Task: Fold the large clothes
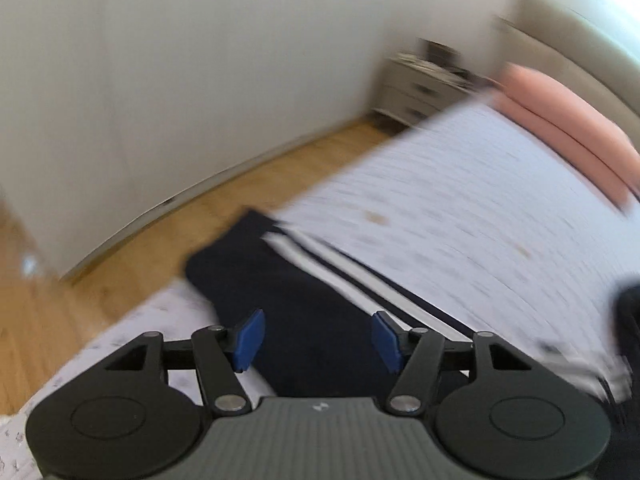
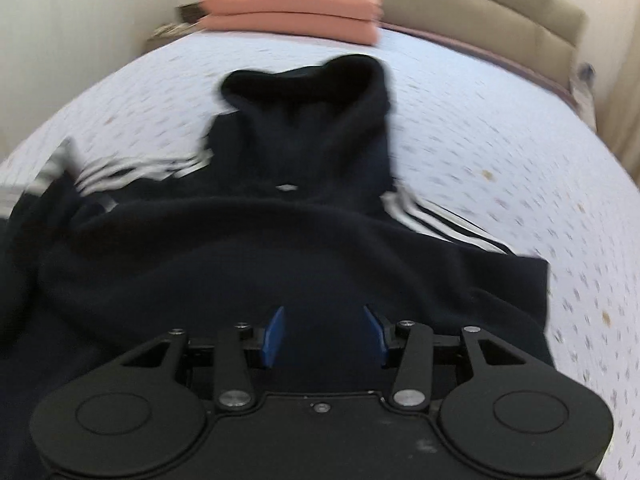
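Blurring hides detail; both claws, left claw and right claw, gape empty over the dark hoodie.

- You get soft, even daylight in both views, with no hard shadows.
- Motion blur smears the bed and wall.
- Your fisheye bends edges; corners go black.
- The dark hoodie loses all detail.

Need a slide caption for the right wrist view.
Right gripper open above a dark hoodie with white-striped sleeves, spread on the bed; folded pink blankets behind.
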A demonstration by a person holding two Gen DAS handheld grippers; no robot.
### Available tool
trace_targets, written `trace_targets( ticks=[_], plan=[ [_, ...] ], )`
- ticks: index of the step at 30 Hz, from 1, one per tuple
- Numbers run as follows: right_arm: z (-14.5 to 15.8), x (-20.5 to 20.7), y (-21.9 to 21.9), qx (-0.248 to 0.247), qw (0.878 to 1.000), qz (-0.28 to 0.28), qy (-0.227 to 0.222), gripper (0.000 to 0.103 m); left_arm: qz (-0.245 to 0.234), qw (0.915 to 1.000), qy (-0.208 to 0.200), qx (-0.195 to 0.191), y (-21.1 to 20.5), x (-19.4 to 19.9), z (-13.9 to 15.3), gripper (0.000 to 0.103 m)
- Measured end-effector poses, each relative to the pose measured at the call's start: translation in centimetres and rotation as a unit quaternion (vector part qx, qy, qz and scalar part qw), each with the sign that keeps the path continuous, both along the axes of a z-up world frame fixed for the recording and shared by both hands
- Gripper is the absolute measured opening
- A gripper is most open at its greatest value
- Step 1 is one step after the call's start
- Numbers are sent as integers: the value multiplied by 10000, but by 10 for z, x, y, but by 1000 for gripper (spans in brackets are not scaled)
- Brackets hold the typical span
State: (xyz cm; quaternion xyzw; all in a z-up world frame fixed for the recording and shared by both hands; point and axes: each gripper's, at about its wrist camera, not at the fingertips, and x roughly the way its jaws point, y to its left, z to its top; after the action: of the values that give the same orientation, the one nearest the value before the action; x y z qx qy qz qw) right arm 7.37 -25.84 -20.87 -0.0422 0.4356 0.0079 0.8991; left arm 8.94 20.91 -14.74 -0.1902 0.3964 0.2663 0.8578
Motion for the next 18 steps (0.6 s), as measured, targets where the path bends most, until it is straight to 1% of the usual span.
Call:
trace_targets(
  ticks=[2,4,6,7,8,9,10,12,13,14,15,17,18],
  plan=[
    [-8,0,19,-109,9996,224,115,54,383,9992,73,6,29,1,-11,63],
    [-15,3,29,-125,9990,339,245,54,629,9978,177,-102,51,3,-22,64],
    [-20,6,33,-163,9986,406,307,54,786,9963,211,-276,71,4,-34,66],
    [-18,3,36,-194,9985,411,322,54,840,9958,252,-279,76,5,-39,69],
    [-19,5,36,-182,9985,395,341,54,848,9956,280,-272,81,6,-44,72],
    [-20,6,35,-134,9986,354,370,54,798,9958,303,-318,85,8,-49,78],
    [-21,9,34,-84,9987,318,398,55,749,9960,303,-378,88,10,-54,80],
    [-19,10,30,-10,9987,254,451,55,685,9961,280,-486,92,12,-62,80],
    [-18,9,30,-3,9986,242,462,56,665,9961,266,-513,94,13,-66,82],
    [-18,9,31,-12,9986,243,465,56,620,9966,237,-483,94,15,-69,83],
    [-18,8,32,-33,9986,254,458,56,556,9973,230,-424,93,17,-72,82],
    [-20,8,35,-74,9986,284,442,56,389,9982,213,-397,92,23,-74,74],
    [-20,9,36,-93,9985,299,439,56,280,9988,178,-372,91,27,-73,62]
  ],
)
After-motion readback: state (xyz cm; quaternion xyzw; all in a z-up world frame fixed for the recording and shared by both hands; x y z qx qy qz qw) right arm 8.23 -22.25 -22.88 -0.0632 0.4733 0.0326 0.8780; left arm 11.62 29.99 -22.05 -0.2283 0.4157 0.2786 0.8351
